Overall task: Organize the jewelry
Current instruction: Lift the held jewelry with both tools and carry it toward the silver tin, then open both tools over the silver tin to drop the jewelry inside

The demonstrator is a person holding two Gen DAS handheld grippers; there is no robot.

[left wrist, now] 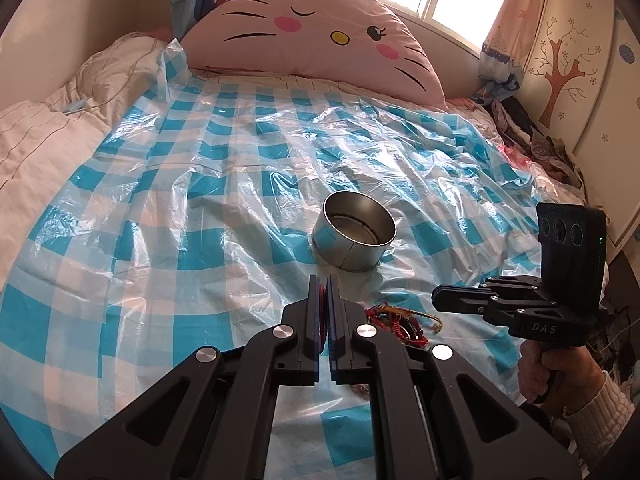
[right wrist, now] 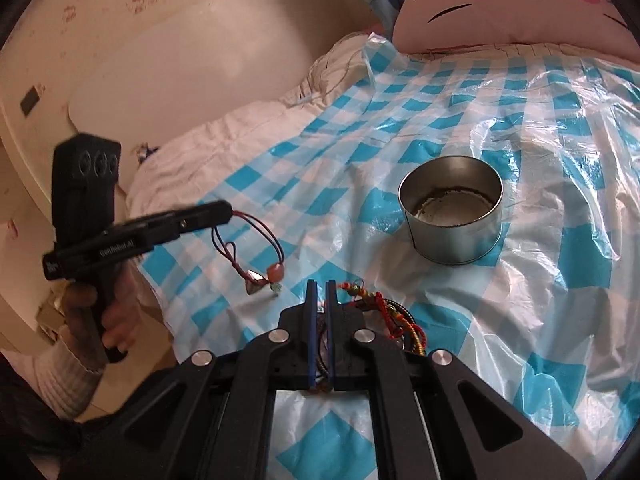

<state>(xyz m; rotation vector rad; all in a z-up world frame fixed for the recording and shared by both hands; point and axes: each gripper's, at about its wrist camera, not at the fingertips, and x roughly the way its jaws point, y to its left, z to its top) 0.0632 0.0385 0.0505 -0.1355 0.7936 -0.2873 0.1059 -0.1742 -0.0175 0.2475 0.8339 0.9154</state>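
The fingers of the left gripper [right wrist: 228, 212] are pinched on the dark red cord of a bracelet with a pink bead and silvery charm [right wrist: 256, 256], which hangs from the tips with its charm end just above or touching the blue-and-white checked plastic sheet [right wrist: 520, 320]. The right gripper [right wrist: 322, 286] has its blue-padded fingers closed together over the tangled heap of red, yellow and black braided bracelets [right wrist: 396, 316]; some dark strands show between the pads. The round silver metal tin [right wrist: 452, 216] stands open on the sheet beyond the heap, apart from both grippers
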